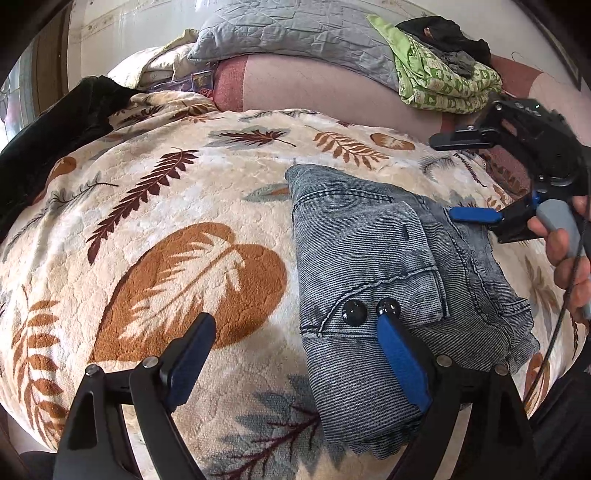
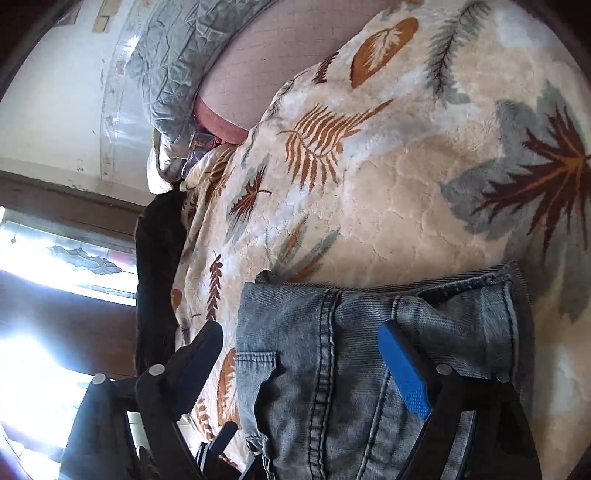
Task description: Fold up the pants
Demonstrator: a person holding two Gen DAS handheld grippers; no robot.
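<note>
Bed: leaf blanket [image 1: 155, 206] under everything, gray pillow [image 1: 288, 33] far behind the pants.
Pants: folded gray jeans [image 1: 369, 266] lying on the blanket, close to me.
My left gripper [image 1: 295, 339]: spread wide, one finger on the pants, holding nothing.
My right gripper [image 2: 299, 350]: spread wide over the pants, tipped down, empty.
Hand [image 1: 569, 258]: just beside the pants, holding my right handle.
Might go wrong: a finger could snag and pull the fold open.

Left gripper [image 1: 295, 332] at lower frame, jaws spread wide, pointing downward, right gripper [image 2: 299, 341] likewise wide apart, clasped by a hand [image 1: 569, 258] at right edge of left view
</note>
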